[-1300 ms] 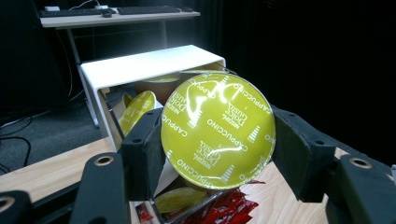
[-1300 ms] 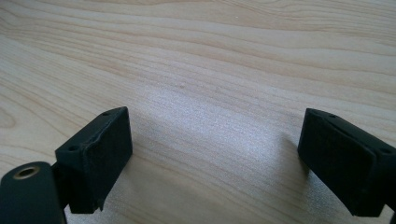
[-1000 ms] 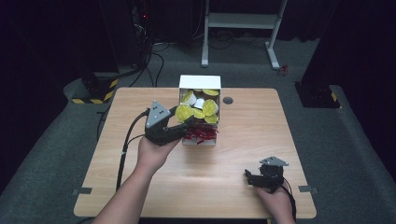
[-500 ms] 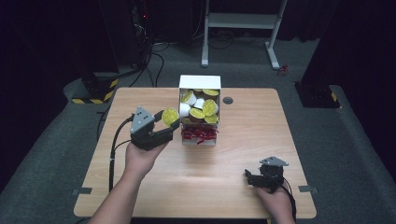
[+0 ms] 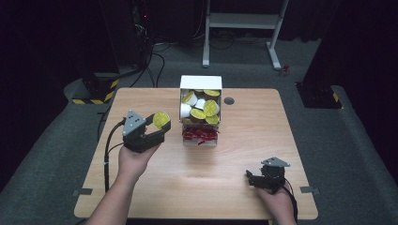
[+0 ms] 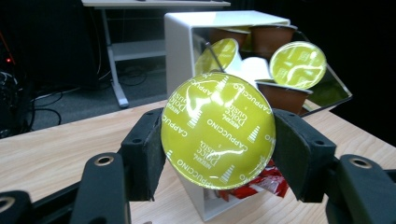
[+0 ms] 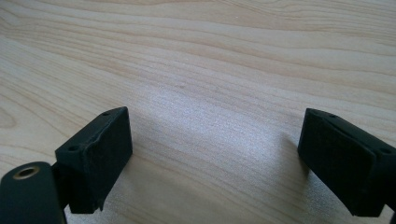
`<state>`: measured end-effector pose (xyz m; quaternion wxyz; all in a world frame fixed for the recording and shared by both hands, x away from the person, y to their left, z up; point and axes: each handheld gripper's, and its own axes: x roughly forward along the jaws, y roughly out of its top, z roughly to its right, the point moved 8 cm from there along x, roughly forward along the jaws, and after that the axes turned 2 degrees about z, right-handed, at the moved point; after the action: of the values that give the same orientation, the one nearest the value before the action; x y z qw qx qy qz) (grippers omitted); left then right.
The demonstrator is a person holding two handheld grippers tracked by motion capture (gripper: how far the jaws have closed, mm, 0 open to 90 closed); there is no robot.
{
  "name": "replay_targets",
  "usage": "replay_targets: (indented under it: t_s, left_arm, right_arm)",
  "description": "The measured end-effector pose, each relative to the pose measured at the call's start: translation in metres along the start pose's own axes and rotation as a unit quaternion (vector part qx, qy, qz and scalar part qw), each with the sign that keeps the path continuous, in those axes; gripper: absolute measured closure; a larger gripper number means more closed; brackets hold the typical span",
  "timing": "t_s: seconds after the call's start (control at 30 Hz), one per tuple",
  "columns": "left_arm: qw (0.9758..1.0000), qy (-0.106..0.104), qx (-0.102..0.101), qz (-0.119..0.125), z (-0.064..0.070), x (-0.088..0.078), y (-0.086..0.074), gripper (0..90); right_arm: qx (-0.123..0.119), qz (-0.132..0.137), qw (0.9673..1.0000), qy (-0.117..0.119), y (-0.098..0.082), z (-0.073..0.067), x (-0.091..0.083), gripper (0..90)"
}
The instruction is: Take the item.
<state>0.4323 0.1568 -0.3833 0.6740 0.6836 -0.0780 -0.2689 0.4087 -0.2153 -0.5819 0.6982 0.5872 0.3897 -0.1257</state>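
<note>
Overhead, the wooden table carries a white box of capsules; the left gripper, left of the box, clamps a yellow-green capsule whose lettering its own view reads. The right gripper gapes over bare wood.

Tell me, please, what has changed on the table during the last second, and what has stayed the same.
The left gripper pulled back from the white box of coffee capsules toward the table's left side, carrying out one round yellow-green foil-lidded capsule, which its jaws clamp by the sides. The box, the red wrappers at its front and the right gripper, open and resting low near the light wooden table's front edge, stayed put.
</note>
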Motion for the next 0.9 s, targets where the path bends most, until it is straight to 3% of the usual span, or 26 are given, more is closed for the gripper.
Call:
replay_targets:
  t_s: [0.5, 0.9]
  left_arm:
    - [0.9995, 0.025, -0.002, -0.017, -0.019, 0.002, -0.021, 38.8]
    - [0.9982, 0.039, -0.025, -0.039, -0.037, 0.011, -0.048, 38.7]
  right_arm:
    - [0.000, 0.000, 1.0000, 0.000, 0.000, 0.000, 0.000, 9.9]
    - [0.000, 0.000, 1.0000, 0.000, 0.000, 0.000, 0.000, 9.9]
